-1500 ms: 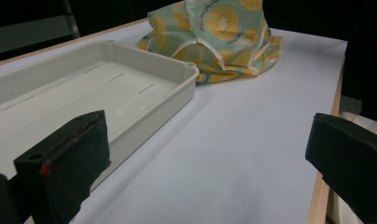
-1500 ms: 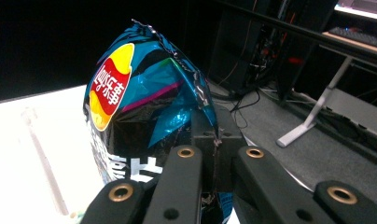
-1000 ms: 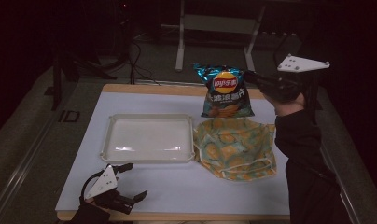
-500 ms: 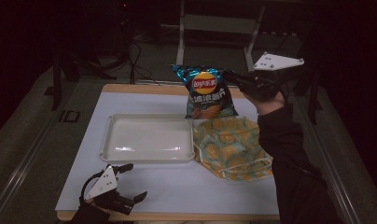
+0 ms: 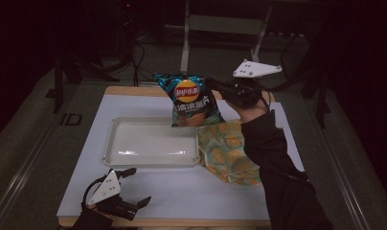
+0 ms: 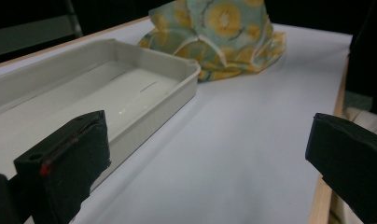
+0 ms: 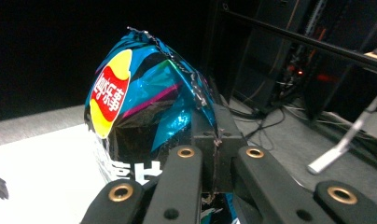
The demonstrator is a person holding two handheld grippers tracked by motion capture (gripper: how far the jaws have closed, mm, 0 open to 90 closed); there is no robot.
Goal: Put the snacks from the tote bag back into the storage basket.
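A blue chip bag (image 5: 191, 100) with a red and yellow logo hangs in the air over the back right part of the white tray (image 5: 116, 155). My right gripper (image 5: 215, 87) is shut on its top right corner; in the right gripper view the bag (image 7: 140, 112) sits pinched between the jaws of that gripper (image 7: 215, 135). A yellow and green patterned cloth (image 5: 227, 151) lies crumpled right of the tray, also in the left gripper view as the cloth (image 6: 219, 35). My left gripper (image 5: 129, 189) rests open near the table's front left edge, beside the tray (image 6: 144, 93).
The white table (image 5: 182, 201) ends in a wooden edge at the front. Dark stands, cables and a metal frame (image 5: 215, 28) stand beyond the back edge. A dark sleeve (image 5: 273, 167) reaches in over the right side.
My right gripper has carried the chip bag leftward from above the cloth to over the tray's back right part. The left gripper has stayed put.
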